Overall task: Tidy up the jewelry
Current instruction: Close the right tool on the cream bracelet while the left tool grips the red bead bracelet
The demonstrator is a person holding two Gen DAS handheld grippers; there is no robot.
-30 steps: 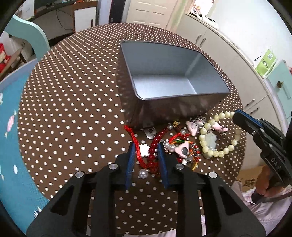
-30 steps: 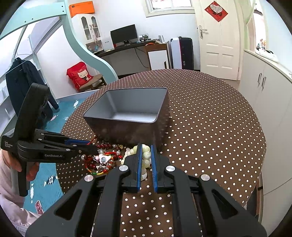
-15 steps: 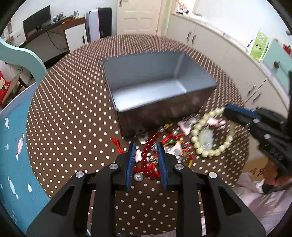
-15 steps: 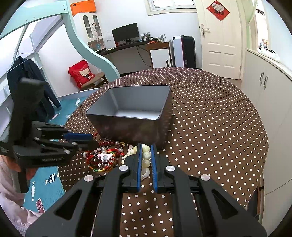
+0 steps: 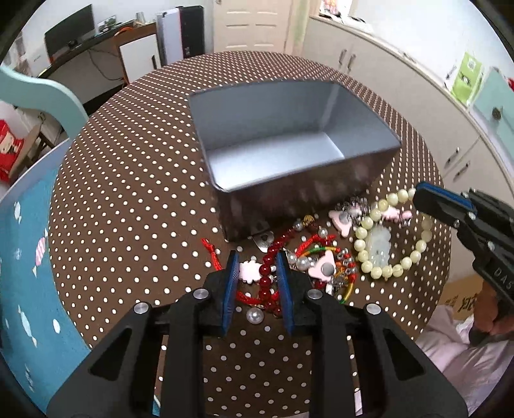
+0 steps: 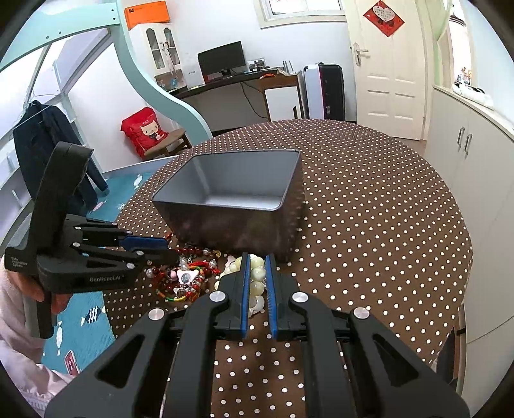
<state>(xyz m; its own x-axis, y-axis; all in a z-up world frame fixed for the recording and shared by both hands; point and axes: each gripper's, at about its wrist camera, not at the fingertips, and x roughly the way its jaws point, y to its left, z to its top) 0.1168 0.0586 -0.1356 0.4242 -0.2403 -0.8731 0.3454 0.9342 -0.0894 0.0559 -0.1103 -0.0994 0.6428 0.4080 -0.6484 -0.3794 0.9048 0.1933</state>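
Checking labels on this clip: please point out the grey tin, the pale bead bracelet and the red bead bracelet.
grey tin point(image 5: 308, 193), left wrist view, near wall.
pale bead bracelet point(image 5: 374, 273), left wrist view, lower bead.
red bead bracelet point(image 5: 265, 270), left wrist view, bead between the fingers.

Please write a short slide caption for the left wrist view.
Left gripper straddles red beads beside an empty tin.

Bright, even daylight from a window point(image 6: 302, 9); soft shadows only; strong fisheye curving with black corners; slight motion blur on the grey tin point(image 5: 289, 141) and nearby beads.
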